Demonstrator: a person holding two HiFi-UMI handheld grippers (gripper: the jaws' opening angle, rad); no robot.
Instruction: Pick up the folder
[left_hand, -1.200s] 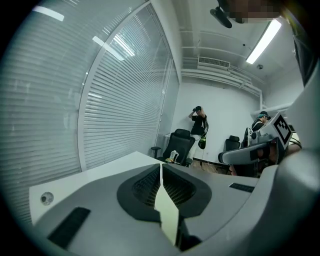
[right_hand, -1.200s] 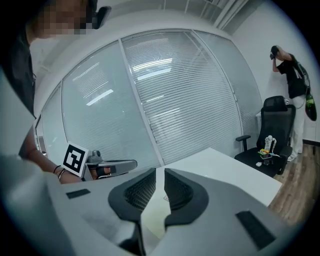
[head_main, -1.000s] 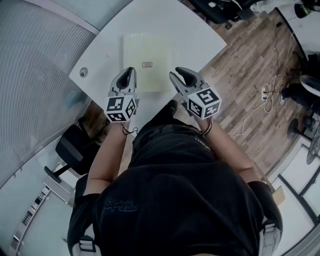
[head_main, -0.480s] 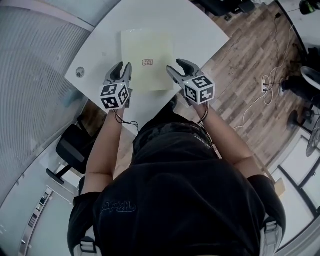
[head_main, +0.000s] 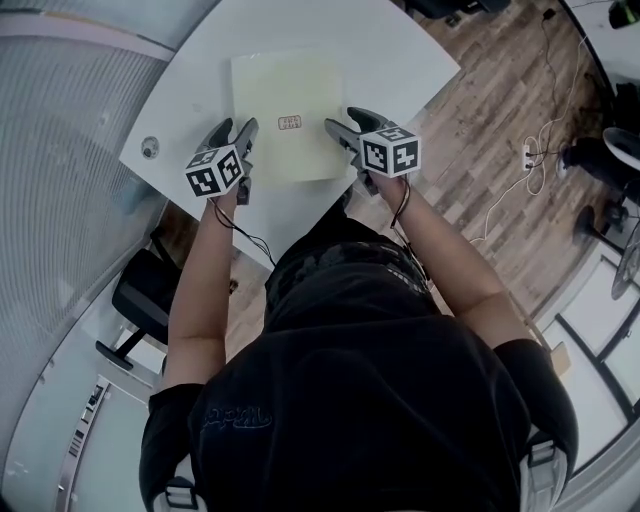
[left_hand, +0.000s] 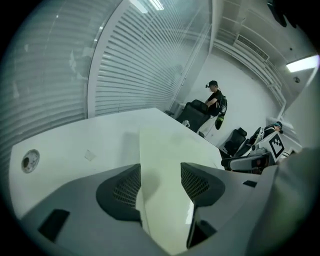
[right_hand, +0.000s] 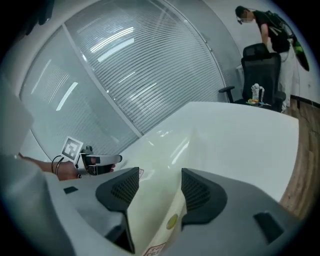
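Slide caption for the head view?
Left gripper and right gripper, jaws opening, straddle the side edges of a pale yellow folder flat on a white table.

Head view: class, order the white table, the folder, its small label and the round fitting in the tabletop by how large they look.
1. white table
2. folder
3. label and round fitting: both tiny, too alike to rank.
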